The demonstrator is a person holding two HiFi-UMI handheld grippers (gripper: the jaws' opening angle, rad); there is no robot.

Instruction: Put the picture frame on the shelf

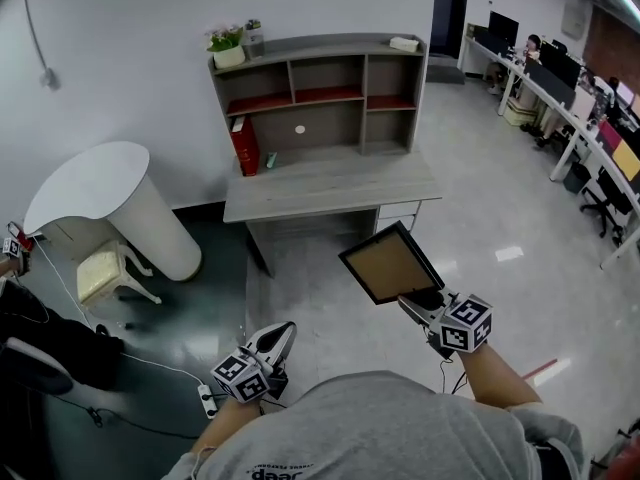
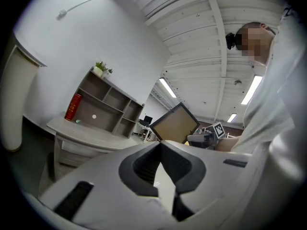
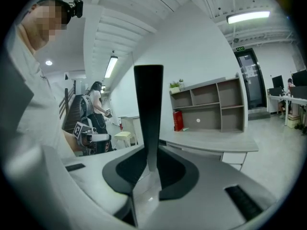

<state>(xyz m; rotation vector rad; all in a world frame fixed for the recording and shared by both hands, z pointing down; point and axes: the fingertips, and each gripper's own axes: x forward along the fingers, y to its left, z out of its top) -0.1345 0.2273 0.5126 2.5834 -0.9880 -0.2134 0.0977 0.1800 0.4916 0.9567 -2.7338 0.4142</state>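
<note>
The picture frame (image 1: 390, 263), black-edged with a brown backing, hangs in the air in front of the desk. My right gripper (image 1: 416, 303) is shut on its lower corner. In the right gripper view the frame (image 3: 148, 109) stands edge-on between the jaws, left of the grey shelf (image 3: 211, 104). That shelf (image 1: 320, 93), with several open compartments, stands on the grey desk (image 1: 330, 183) ahead of me. My left gripper (image 1: 287, 330) hangs low at my left, shut and holding nothing. The left gripper view shows its tips touching at the left gripper (image 2: 160, 144), with the frame (image 2: 175, 123) beyond them.
A red book (image 1: 245, 146) leans at the shelf's left side on the desk. A potted plant (image 1: 227, 48) and a white box (image 1: 404, 43) sit on the shelf top. A white rounded table (image 1: 110, 198), a stool (image 1: 104, 272) and floor cables (image 1: 150, 368) are at left; office desks (image 1: 560, 98) at right.
</note>
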